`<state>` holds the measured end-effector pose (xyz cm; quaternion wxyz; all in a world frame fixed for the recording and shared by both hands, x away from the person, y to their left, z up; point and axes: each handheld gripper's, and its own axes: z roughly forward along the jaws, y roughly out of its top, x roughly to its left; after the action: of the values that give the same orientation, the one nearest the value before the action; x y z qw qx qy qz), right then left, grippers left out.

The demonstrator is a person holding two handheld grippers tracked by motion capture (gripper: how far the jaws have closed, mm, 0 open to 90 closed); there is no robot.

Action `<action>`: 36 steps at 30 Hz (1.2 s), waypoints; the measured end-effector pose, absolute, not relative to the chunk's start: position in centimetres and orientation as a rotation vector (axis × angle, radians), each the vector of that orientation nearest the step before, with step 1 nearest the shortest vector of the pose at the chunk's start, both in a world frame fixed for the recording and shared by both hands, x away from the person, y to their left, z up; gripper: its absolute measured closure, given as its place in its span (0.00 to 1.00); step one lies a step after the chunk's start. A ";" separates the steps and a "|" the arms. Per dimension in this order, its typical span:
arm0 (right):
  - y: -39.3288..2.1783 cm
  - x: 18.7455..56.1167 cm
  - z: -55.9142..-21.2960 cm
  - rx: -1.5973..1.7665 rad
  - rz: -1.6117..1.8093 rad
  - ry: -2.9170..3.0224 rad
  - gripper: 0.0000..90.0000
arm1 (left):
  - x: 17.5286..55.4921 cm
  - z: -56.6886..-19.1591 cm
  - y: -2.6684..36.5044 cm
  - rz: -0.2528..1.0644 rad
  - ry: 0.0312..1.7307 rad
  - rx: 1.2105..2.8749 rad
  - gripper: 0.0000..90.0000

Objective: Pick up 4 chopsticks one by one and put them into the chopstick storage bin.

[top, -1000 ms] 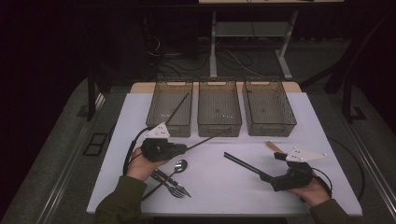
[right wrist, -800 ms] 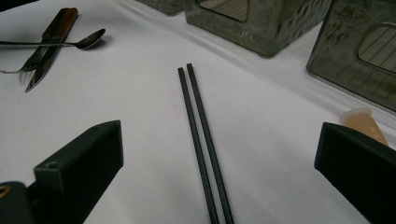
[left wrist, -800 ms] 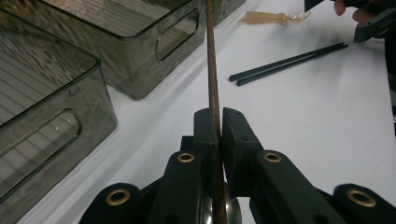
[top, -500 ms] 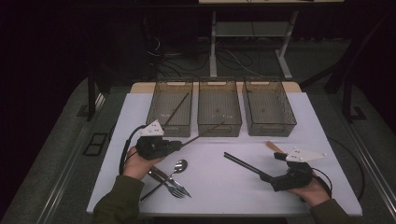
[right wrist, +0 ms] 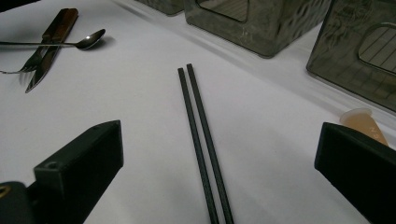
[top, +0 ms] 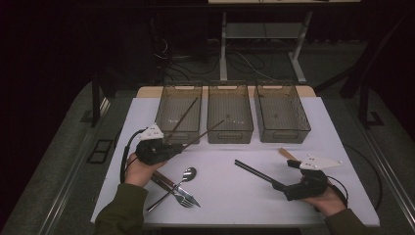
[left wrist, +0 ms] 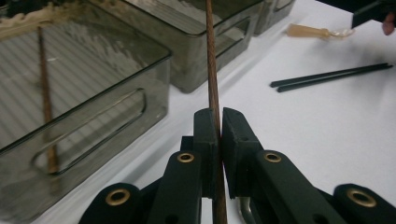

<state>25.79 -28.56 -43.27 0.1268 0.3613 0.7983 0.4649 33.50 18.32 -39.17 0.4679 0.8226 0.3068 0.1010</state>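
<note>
I have the thin brown wooden chopstick (left wrist: 212, 70) pinched between the pressed-together jaws of my left gripper (left wrist: 218, 133), its far end pointing ahead over the smoky clear plastic bins (top: 230, 117). My right gripper (right wrist: 219, 163) rests with jaws spread wide, the pair of black chopsticks (right wrist: 201, 140) lying on the white table (top: 244, 196) between them.

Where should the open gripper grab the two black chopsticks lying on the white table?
Probably near the middle of the pair of thin black chopsticks. They lie flat, side by side and touching, so one pinch across their width could catch both. Come down from above with the open right gripper, a jaw on each side, and close gently so neither rolls away.
</note>
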 end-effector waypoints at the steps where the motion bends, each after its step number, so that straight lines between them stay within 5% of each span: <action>1: -28.6 25.8 -43.3 1.051 1.354 2.324 0.01 | 33.5 -39.2 18.5 0.250 0.762 2.011 0.94; 36: -28.4 25.8 -43.3 1.040 1.348 2.330 0.01 | 36.3 -38.3 21.3 0.382 1.009 1.914 0.94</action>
<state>25.84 -28.43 -43.32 0.1278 0.3576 0.8008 0.4632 36.31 21.33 -38.34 0.4549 0.7759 0.4088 0.1547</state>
